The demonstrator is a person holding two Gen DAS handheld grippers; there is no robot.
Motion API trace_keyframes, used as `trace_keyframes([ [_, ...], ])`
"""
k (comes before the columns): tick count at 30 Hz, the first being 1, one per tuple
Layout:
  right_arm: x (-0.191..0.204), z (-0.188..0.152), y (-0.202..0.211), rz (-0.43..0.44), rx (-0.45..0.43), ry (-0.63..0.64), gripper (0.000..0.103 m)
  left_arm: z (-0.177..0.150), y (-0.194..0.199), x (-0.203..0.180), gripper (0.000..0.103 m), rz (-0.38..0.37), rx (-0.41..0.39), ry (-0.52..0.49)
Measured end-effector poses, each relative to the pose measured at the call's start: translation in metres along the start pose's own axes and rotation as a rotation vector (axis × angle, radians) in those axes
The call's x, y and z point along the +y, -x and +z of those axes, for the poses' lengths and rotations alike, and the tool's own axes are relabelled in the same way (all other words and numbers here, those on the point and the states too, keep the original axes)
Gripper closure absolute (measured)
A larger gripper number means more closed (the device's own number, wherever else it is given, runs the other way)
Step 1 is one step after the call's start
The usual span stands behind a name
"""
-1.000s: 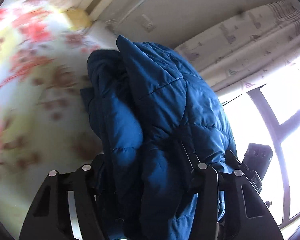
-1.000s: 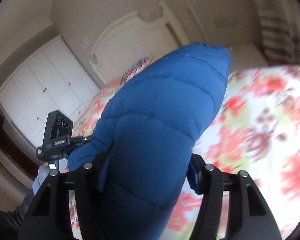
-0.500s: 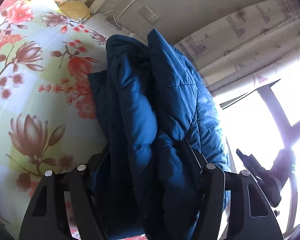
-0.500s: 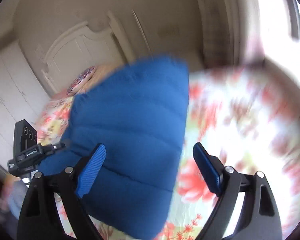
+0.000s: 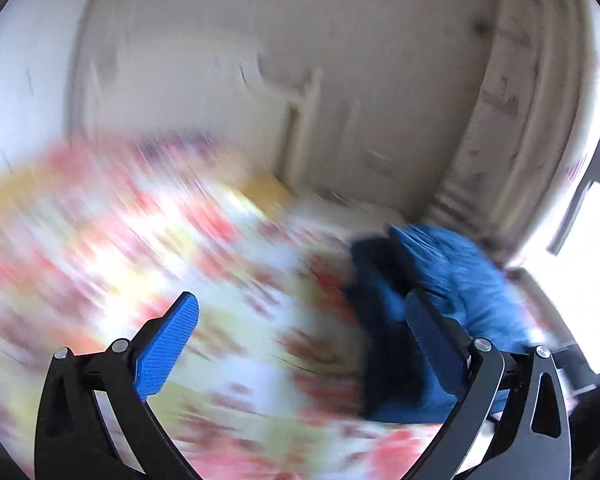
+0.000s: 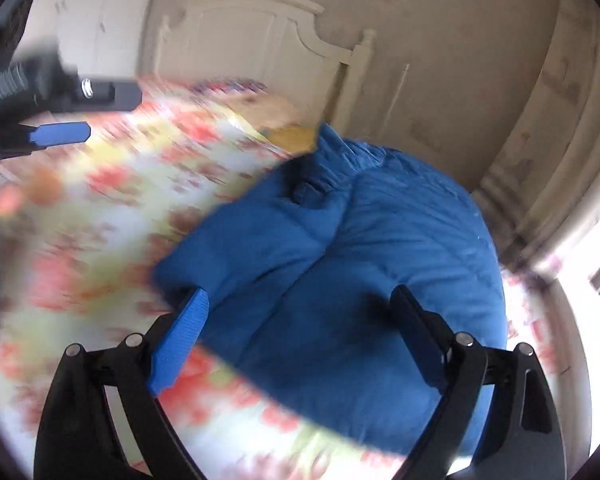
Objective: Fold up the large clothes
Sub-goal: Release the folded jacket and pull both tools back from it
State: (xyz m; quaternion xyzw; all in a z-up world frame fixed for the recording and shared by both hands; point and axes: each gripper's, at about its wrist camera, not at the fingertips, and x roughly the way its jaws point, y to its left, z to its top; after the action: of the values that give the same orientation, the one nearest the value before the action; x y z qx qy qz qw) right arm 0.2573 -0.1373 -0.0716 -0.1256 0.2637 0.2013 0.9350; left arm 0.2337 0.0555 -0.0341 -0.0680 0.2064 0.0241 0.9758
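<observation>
Blue quilted puffer jacket (image 6: 340, 264) lies bunched on floral red-and-yellow bedspread (image 6: 100, 216), near white carved headboard (image 6: 260, 44). Right tool (image 6: 300, 312) spread wide, jacket bulk just ahead and partly between fingers, pads not pressing. Left tool (image 5: 300, 312) opening, nothing between fingers; jacket (image 5: 440, 280) lies by its right finger (image 5: 428, 332). Left-wrist view heavily blurred.

- The folded blue jacket (image 6: 340, 264) bulks up on the bed's (image 6: 80, 208) right side.
- Left of it, flowered bedspread lies bare.
- The headboard (image 6: 260, 40) walls the far end.
</observation>
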Motion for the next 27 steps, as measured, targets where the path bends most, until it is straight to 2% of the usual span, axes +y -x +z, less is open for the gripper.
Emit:
trace_keyframes([
  [3,-0.027,0.001,0.067,0.011,-0.149,-0.139,0.008,0.010,0.053,-0.020,0.004,0.143,-0.174,-0.091],
  [5,-0.042,0.001,0.104,-0.019,-0.222,-0.206,0.002,0.011,0.077,-0.034,0.004,0.179,-0.237,-0.104],
  [6,-0.051,0.003,0.122,-0.050,-0.258,-0.234,0.002,0.012,0.088,-0.044,0.004,0.157,-0.250,-0.123],
  [8,-0.058,0.002,0.144,-0.093,-0.282,-0.260,0.002,0.012,0.098,-0.058,0.004,0.082,-0.225,-0.148],
  [10,-0.065,-0.003,0.154,-0.130,-0.239,-0.289,0.002,0.012,0.098,-0.075,0.004,0.034,-0.159,-0.154],
  [15,-0.052,-0.029,0.155,-0.183,-0.074,-0.311,0.002,-0.014,0.090,-0.104,0.004,0.028,-0.035,-0.213],
  [18,-0.044,-0.049,0.165,-0.185,-0.045,-0.328,0.002,-0.036,0.098,-0.110,0.004,0.023,0.023,-0.239],
  [22,-0.032,-0.063,0.206,-0.216,-0.056,-0.299,0.002,-0.055,0.124,-0.112,0.004,0.014,0.058,-0.222],
  [27,-0.014,-0.080,0.246,-0.224,-0.116,-0.284,0.002,-0.070,0.156,-0.115,0.004,-0.005,0.034,-0.237],
])
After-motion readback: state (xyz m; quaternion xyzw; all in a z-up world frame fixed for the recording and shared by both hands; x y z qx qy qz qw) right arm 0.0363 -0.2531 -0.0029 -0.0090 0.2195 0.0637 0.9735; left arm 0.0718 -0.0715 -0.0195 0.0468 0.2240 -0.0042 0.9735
